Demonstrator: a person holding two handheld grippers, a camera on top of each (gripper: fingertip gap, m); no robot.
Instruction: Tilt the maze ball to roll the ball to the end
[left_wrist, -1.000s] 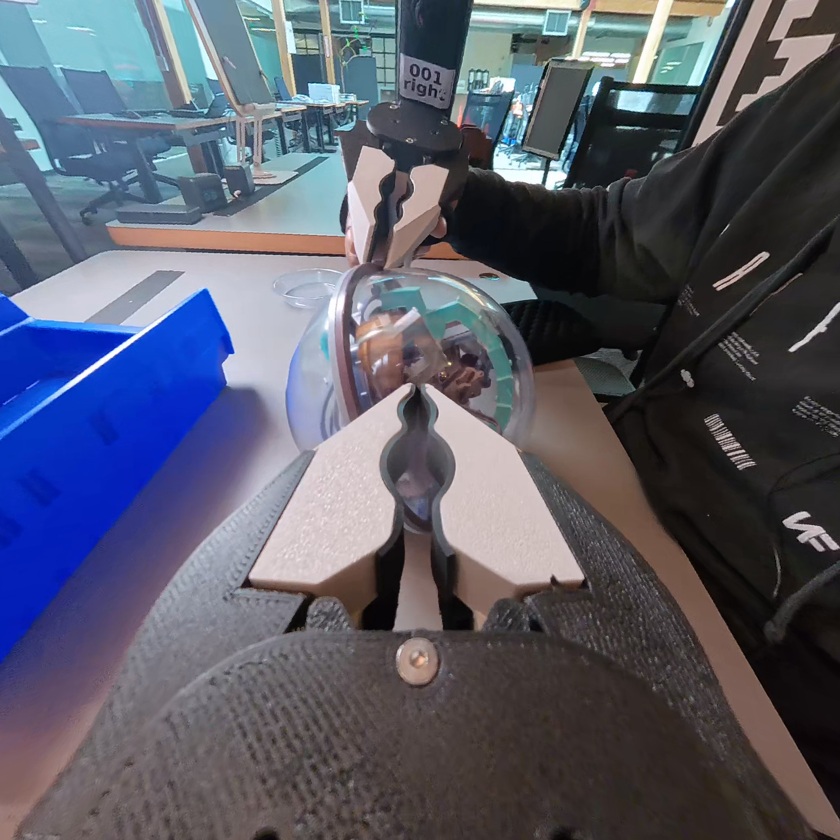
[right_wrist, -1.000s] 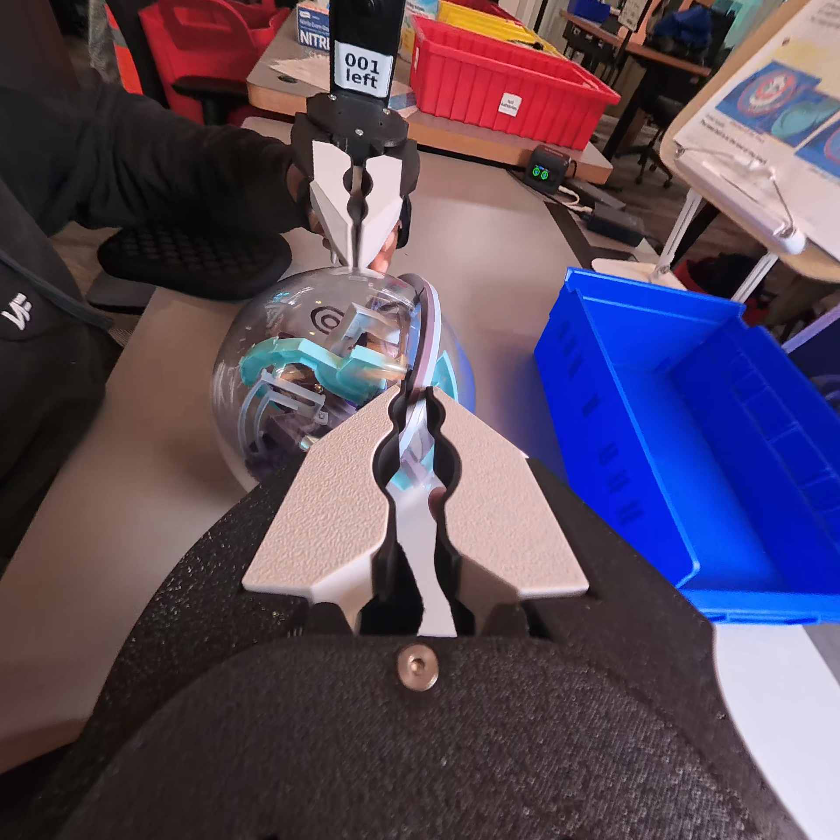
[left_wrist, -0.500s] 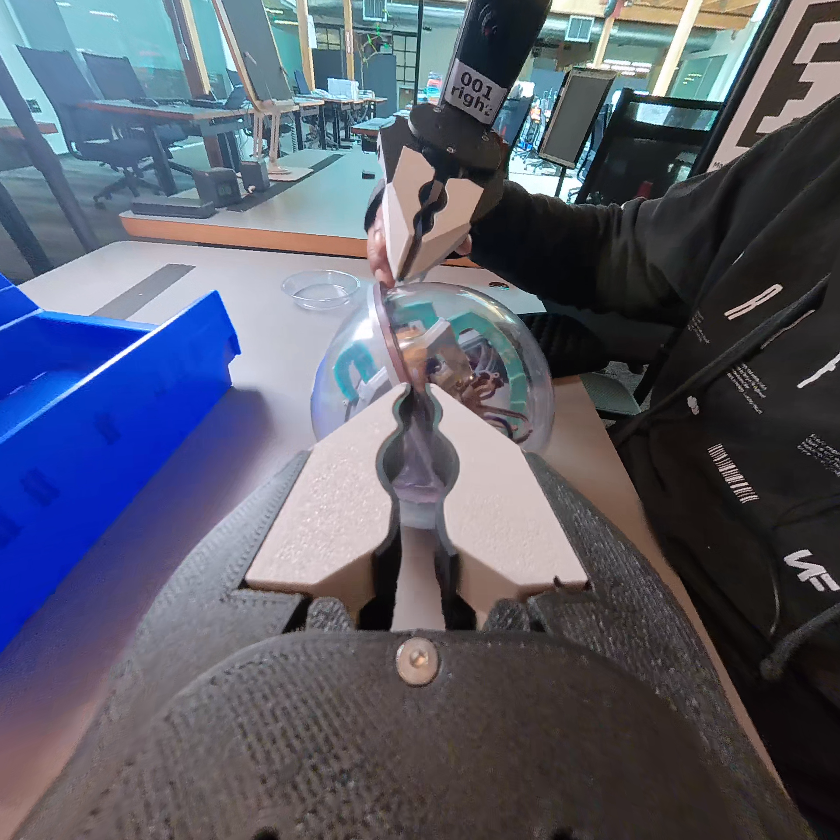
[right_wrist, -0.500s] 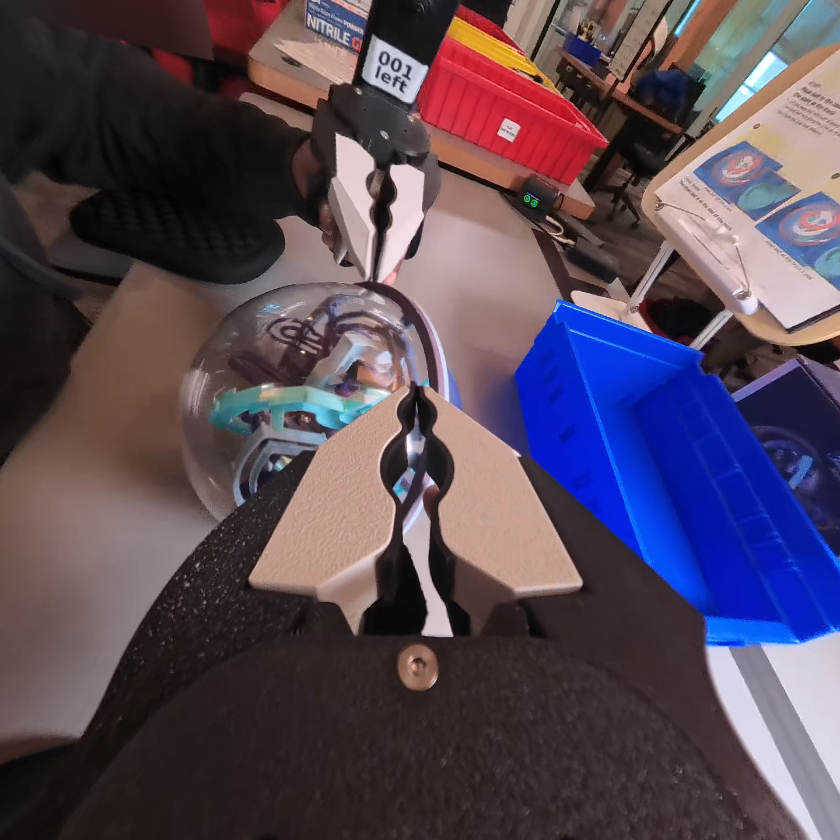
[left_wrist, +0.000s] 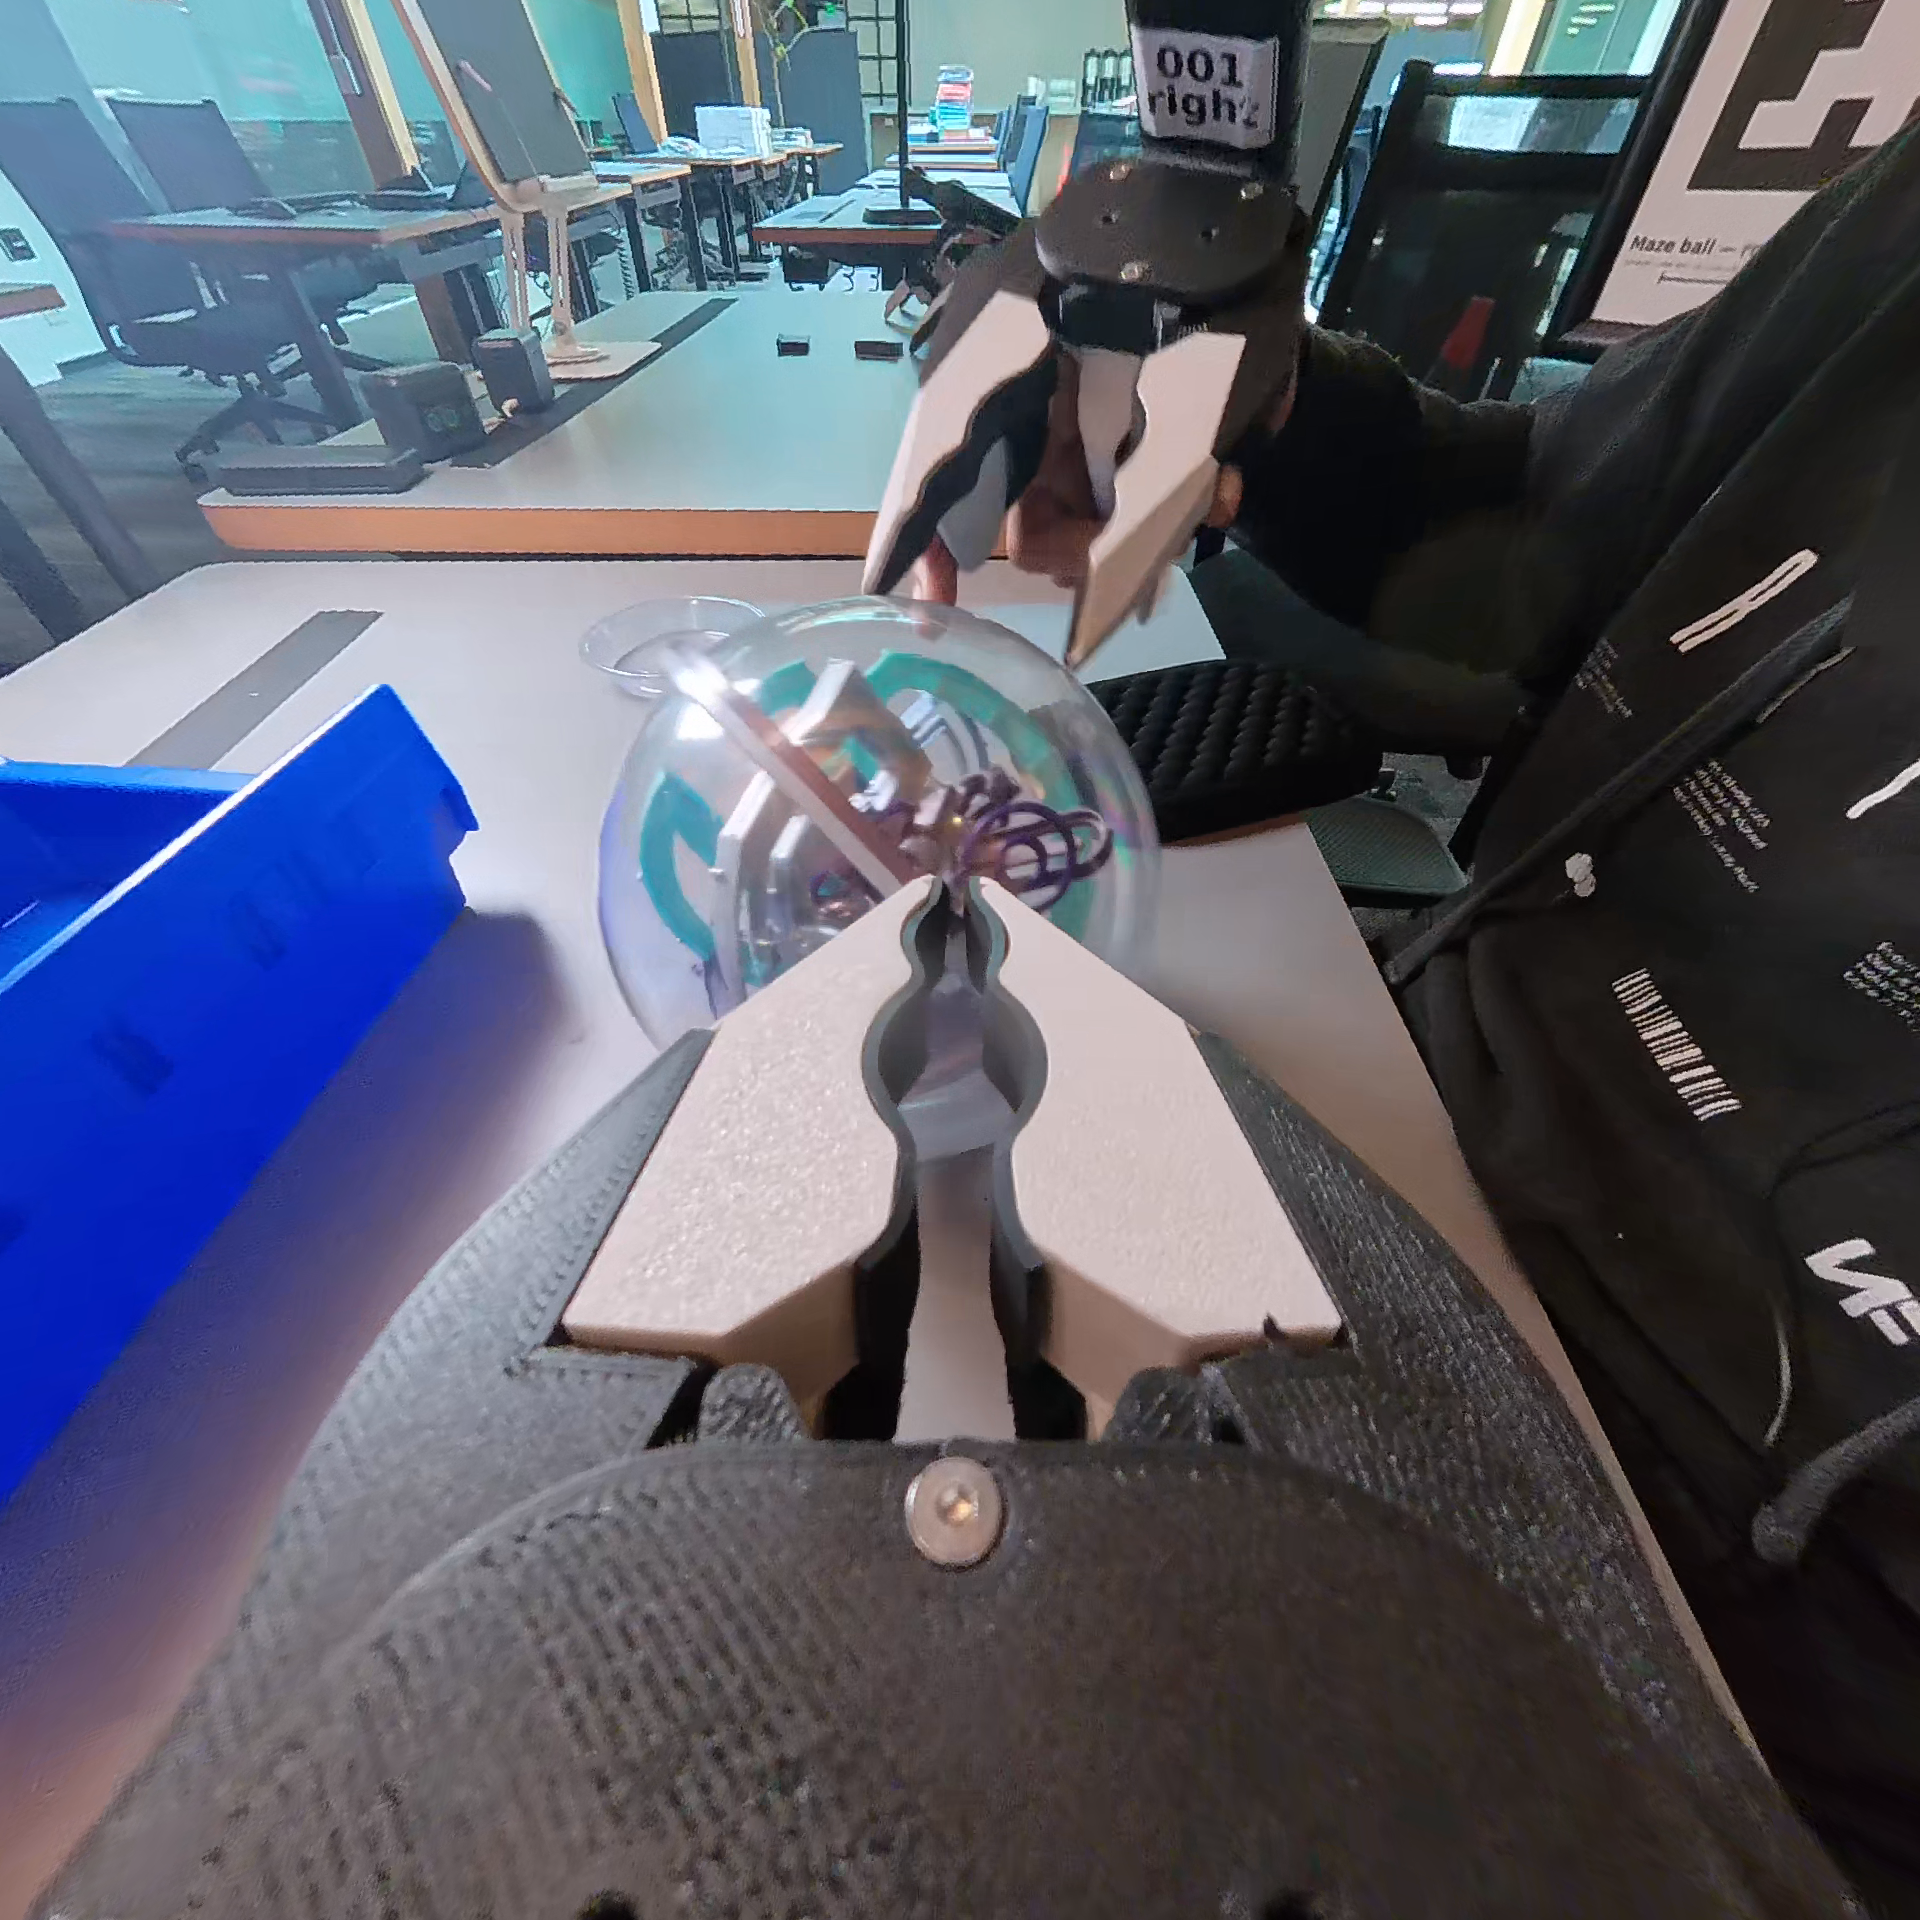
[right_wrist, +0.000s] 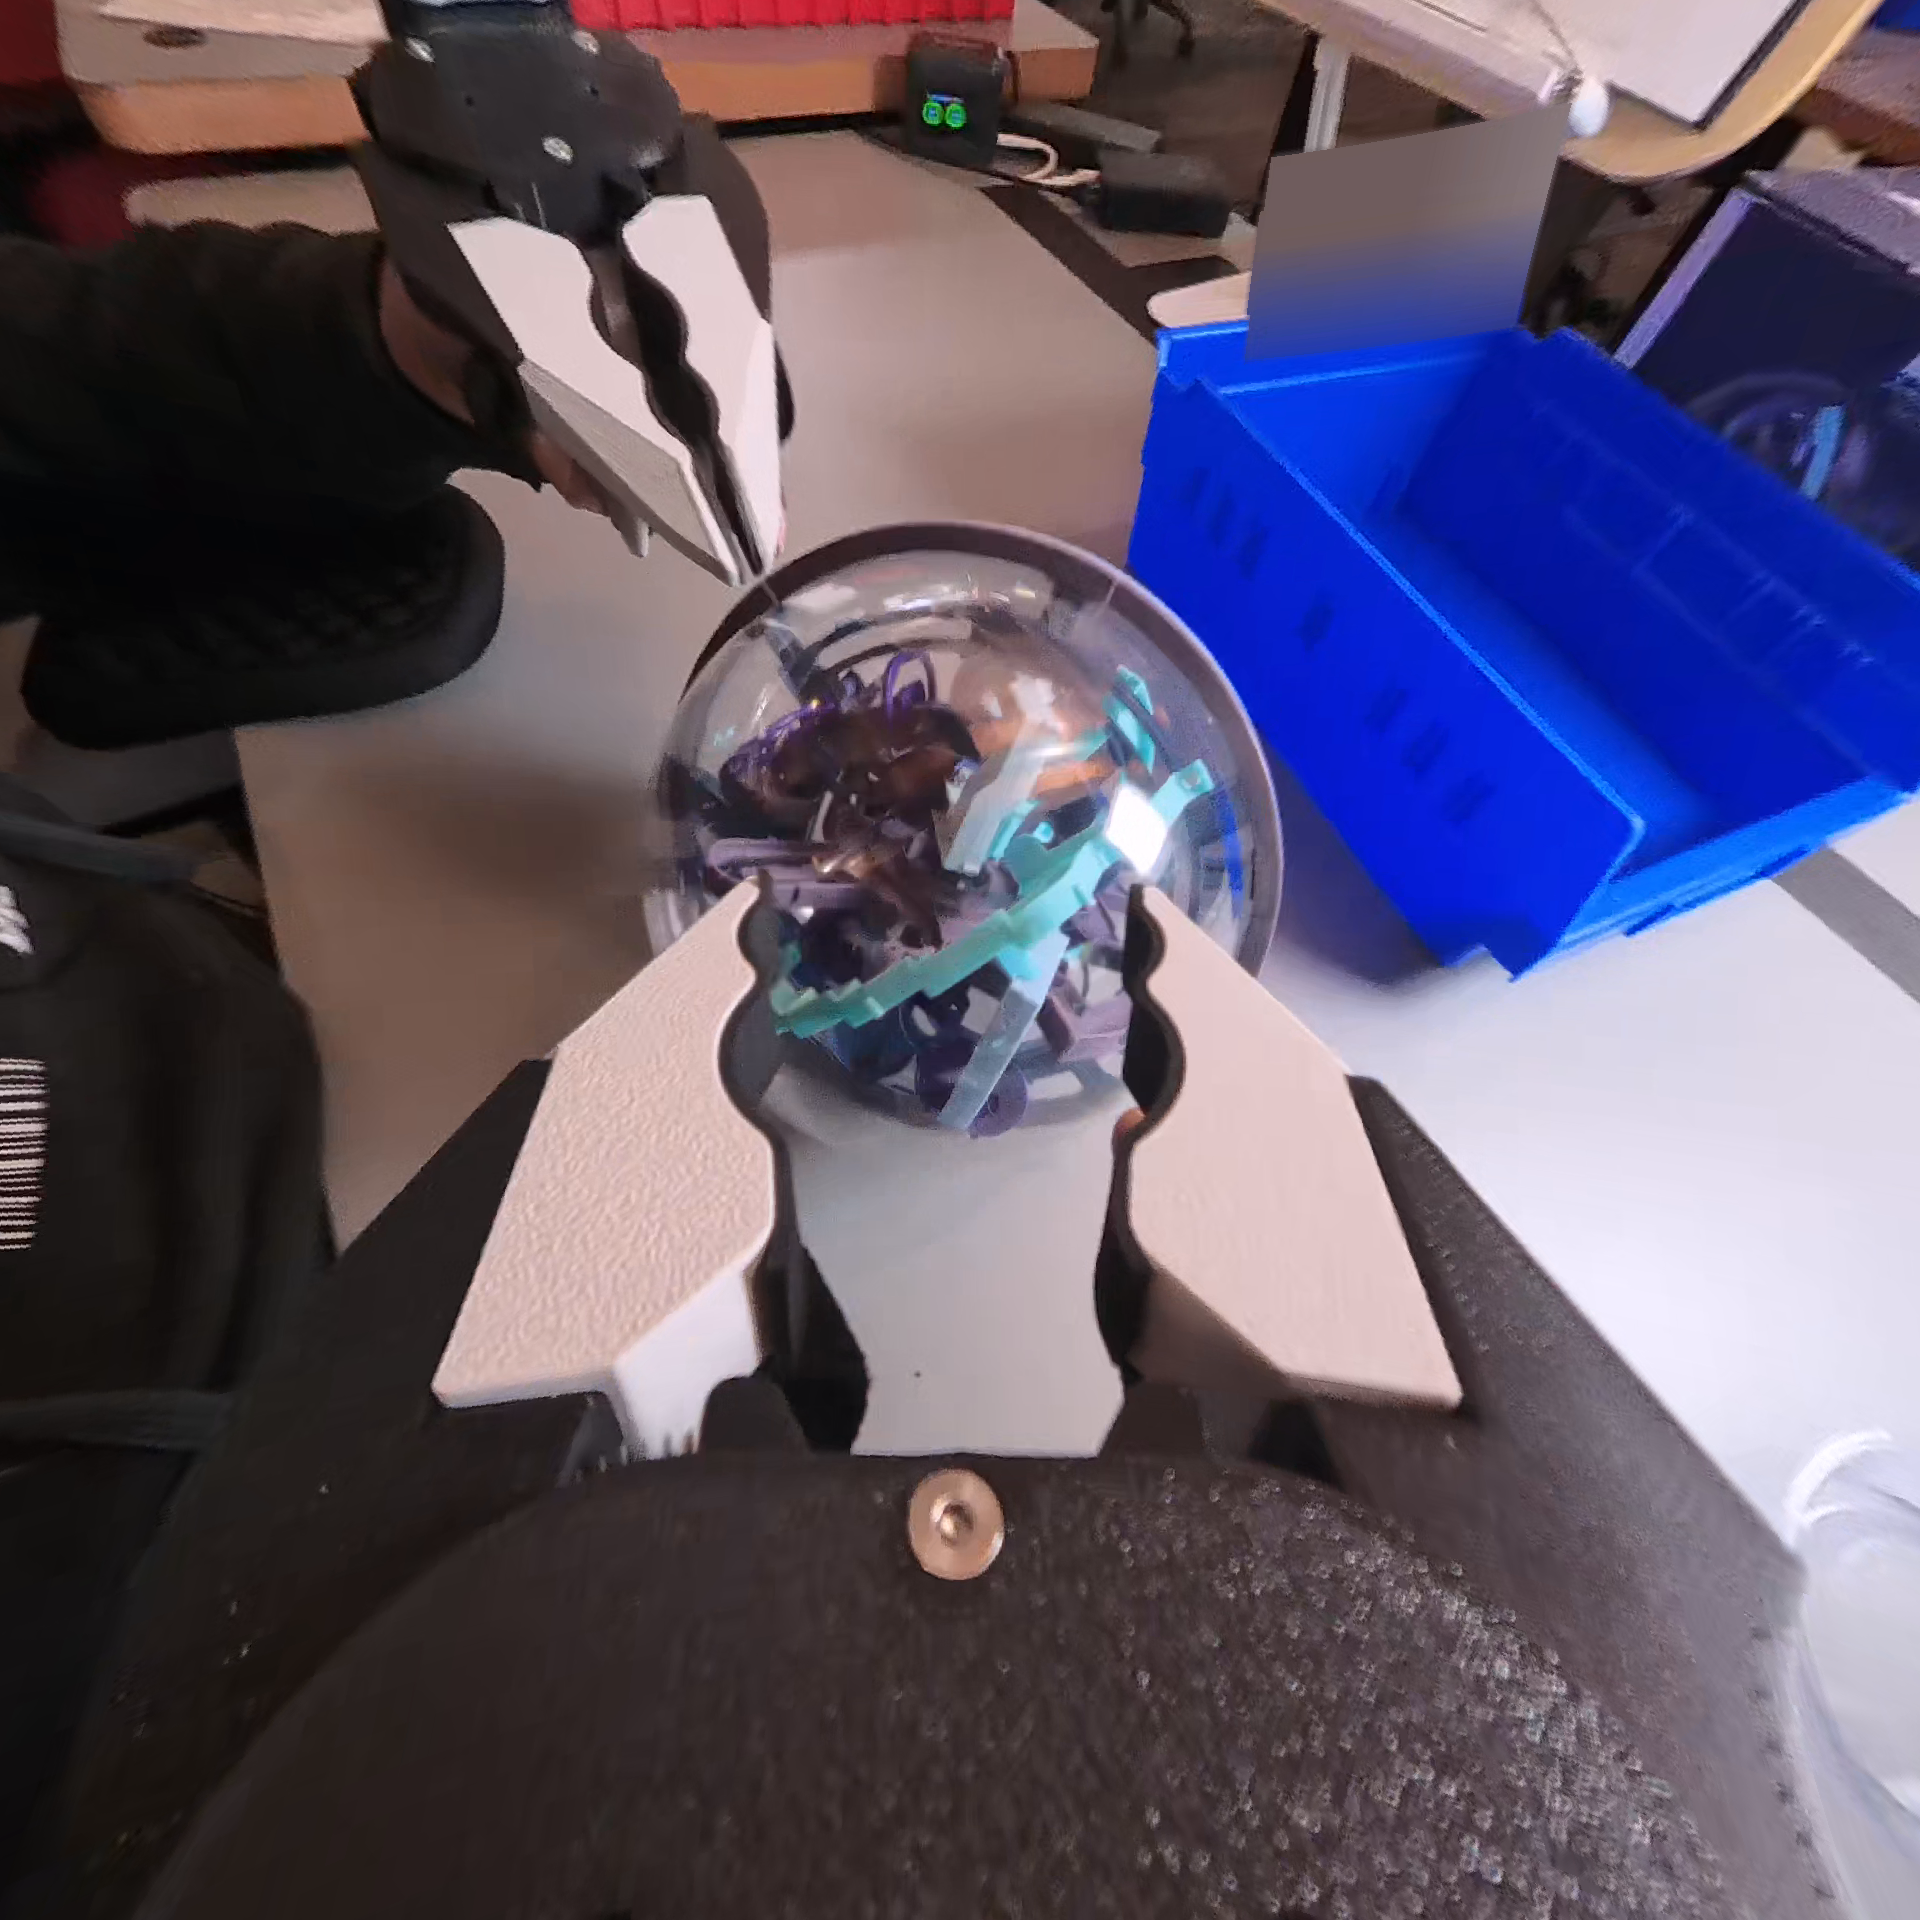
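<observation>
The maze ball (left_wrist: 878, 821), a clear sphere packed with teal and purple tracks, sits on the pale bench (left_wrist: 499, 644) near its front edge, just beside a blue bin (left_wrist: 208, 935) on the far side from the person. A small clear dish (left_wrist: 649, 644) lies on the bench behind the sphere, and a black mesh armrest (left_wrist: 1236, 748) juts in by the bench edge. The left tongs (left_wrist: 951, 883) are clamped on the thin rim (left_wrist: 774, 764) that rings the sphere, their tips nearly together on it; in the right wrist view they (right_wrist: 753, 556) come down slanted from above onto the top of that rim. The right tongs (right_wrist: 945, 904) stand apart, their fingers (right_wrist: 665, 1091) spread around the near side of the sphere; whether they touch it cannot be told. A black sleeve (left_wrist: 1382, 468) runs back from them.
</observation>
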